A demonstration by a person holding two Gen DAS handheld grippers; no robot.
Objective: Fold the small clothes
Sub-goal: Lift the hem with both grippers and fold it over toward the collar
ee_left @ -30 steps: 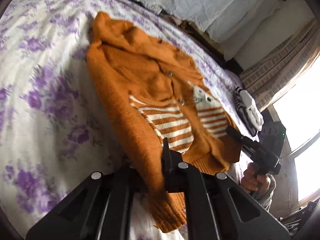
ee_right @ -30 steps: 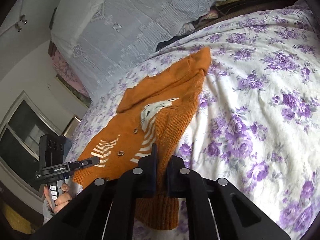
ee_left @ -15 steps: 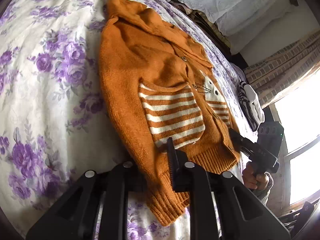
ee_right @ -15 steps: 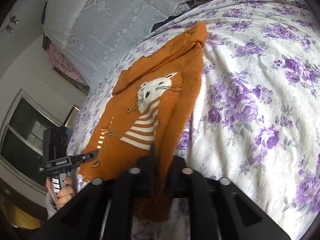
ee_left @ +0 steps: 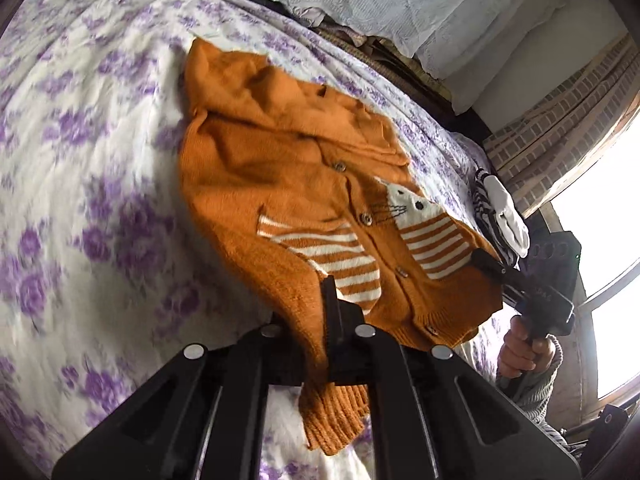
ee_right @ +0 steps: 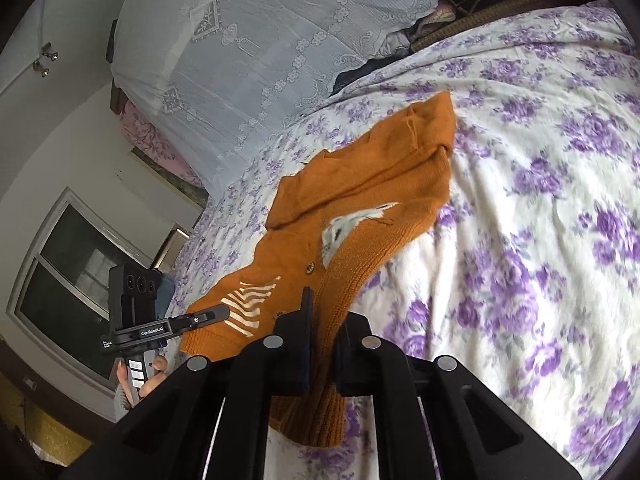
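Note:
A small orange knitted cardigan (ee_left: 280, 168) with white stripes and a cat face lies front up on the floral bed, also in the right wrist view (ee_right: 360, 208). My left gripper (ee_left: 316, 320) is shut on the cardigan's left sleeve near the hem; the ribbed cuff (ee_left: 336, 416) hangs below the jaws. My right gripper (ee_right: 324, 340) is shut on the other sleeve, its cuff (ee_right: 312, 416) hanging below. The lower half of the cardigan is lifted off the bed between the grippers. Each gripper shows in the other's view: the right (ee_left: 536, 296), the left (ee_right: 160, 328).
The bed has a white sheet with purple flowers (ee_right: 540, 240). A white lace cover (ee_right: 260, 40) drapes the headboard area. A folded striped and white garment (ee_left: 500, 216) lies near the bed's edge by the window (ee_left: 612, 216). Dark clothes (ee_right: 368, 68) lie at the bed's far end.
Both grippers have lifted and pulled back with the sleeves, raising the cardigan's hem off the bed. The upper part of the cardigan has bunched and wrinkled.

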